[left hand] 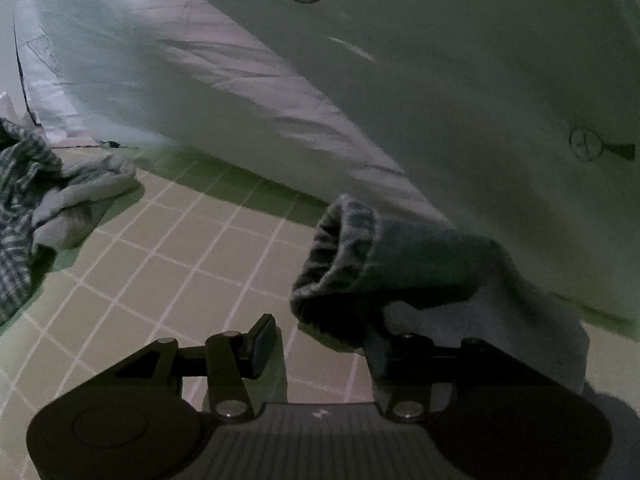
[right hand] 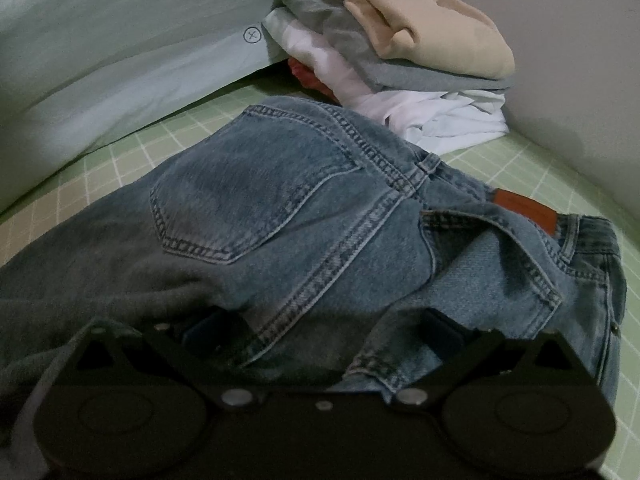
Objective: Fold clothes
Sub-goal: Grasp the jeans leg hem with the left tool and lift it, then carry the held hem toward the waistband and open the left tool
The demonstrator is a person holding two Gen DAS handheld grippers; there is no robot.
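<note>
Jeans (right hand: 304, 216) are lying across the bed (right hand: 520, 160), waistband far right; my right tool (right hand: 320, 328) is gaping over the seat, left tool (left hand: 320, 344) is gaping beside the cuff (left hand: 340, 256).

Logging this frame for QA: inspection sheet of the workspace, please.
Surface: green checked sheet.
Job's things: jeans spread out, back pocket up; a leg cuff raised at the left gripper.
Clutter: folded stack; crumpled checked garment.
Grippers: left gripper open, cuff draped over one finger; right gripper open, fingers in denim.
Cables: nothing seen.
Surroundings: pale pillow; wall.
</note>
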